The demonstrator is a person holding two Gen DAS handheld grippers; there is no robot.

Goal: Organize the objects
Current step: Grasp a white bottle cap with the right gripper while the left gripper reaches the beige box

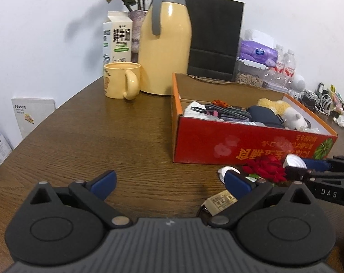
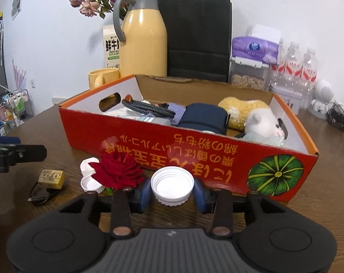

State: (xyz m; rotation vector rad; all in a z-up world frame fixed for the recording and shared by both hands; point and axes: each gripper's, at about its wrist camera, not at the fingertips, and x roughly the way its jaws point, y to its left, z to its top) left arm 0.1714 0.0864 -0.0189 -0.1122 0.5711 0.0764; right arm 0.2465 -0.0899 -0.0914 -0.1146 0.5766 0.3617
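A white screw cap (image 2: pixel 172 185) sits on the brown table (image 2: pixel 308 204) just in front of the red cardboard box (image 2: pixel 194 150). My right gripper (image 2: pixel 172 192) is shut on it, with a blue pad pressed to each side. A red fabric rose (image 2: pixel 118 170) and a smaller white cap (image 2: pixel 89 175) lie just left of it. My left gripper (image 1: pixel 170 182) hovers open over bare table with nothing between its fingers. From the left wrist view the right gripper (image 1: pixel 295 167) shows at the right edge with the cap (image 1: pixel 294 160), beside the rose (image 1: pixel 266 167).
The box holds cables, a dark blue pouch (image 2: pixel 203 117) and plush toys (image 2: pixel 260 119). A small yellow block (image 2: pixel 51 178) with a black cable (image 2: pixel 41 195) lies left. Behind stand a yellow mug (image 1: pixel 120 83), yellow thermos (image 1: pixel 166 45), milk carton (image 1: pixel 116 38), black bag (image 1: pixel 215 38) and water bottles (image 2: pixel 294 68).
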